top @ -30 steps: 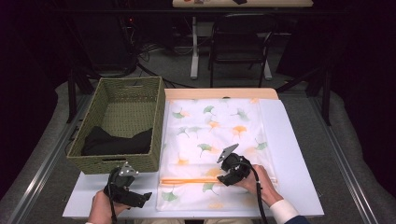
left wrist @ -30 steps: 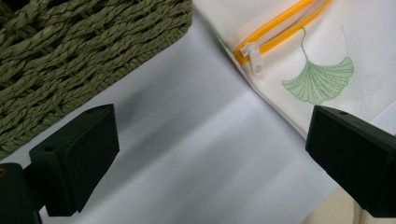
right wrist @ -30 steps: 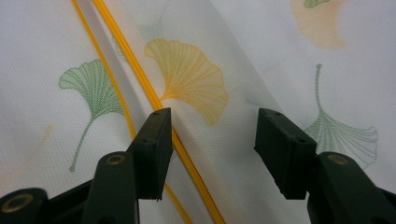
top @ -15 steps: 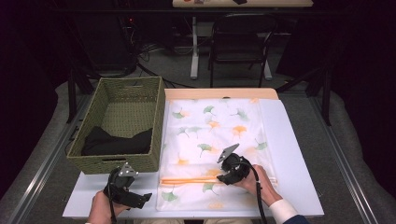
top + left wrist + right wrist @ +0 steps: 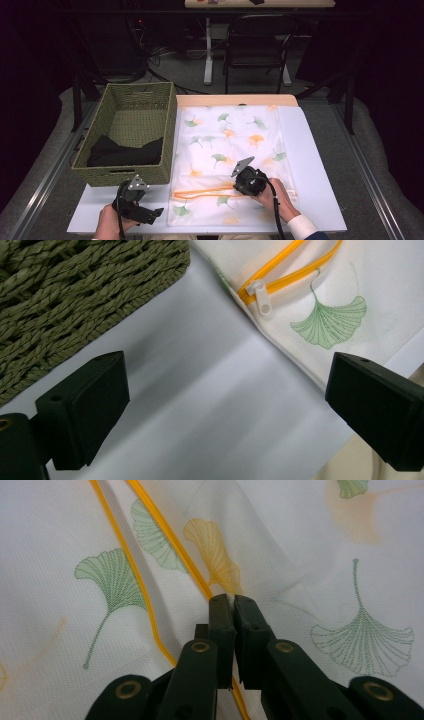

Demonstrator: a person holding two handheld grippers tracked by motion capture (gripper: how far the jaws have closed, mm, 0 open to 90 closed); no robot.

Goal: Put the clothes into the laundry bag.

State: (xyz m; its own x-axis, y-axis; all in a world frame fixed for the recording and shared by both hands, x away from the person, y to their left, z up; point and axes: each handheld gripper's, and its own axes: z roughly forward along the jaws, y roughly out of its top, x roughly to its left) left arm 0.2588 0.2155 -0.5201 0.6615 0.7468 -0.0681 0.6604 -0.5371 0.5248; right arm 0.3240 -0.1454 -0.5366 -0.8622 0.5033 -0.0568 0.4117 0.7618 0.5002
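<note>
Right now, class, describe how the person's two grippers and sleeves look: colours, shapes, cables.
Both the left gripper and the right gripper are black, each topped by a grey three-cornered plate and trailing a black cable. The jaws are blocky black pads. The right arm wears a dark sleeve with a white cuff.

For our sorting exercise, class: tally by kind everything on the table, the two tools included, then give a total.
Woven basket: 1
Black cloth in the basket: 1
Leaf-print mesh bag with orange zip: 1
Hand-held gripper: 2, left hand-held gripper, right hand-held gripper
Total: 5
</note>
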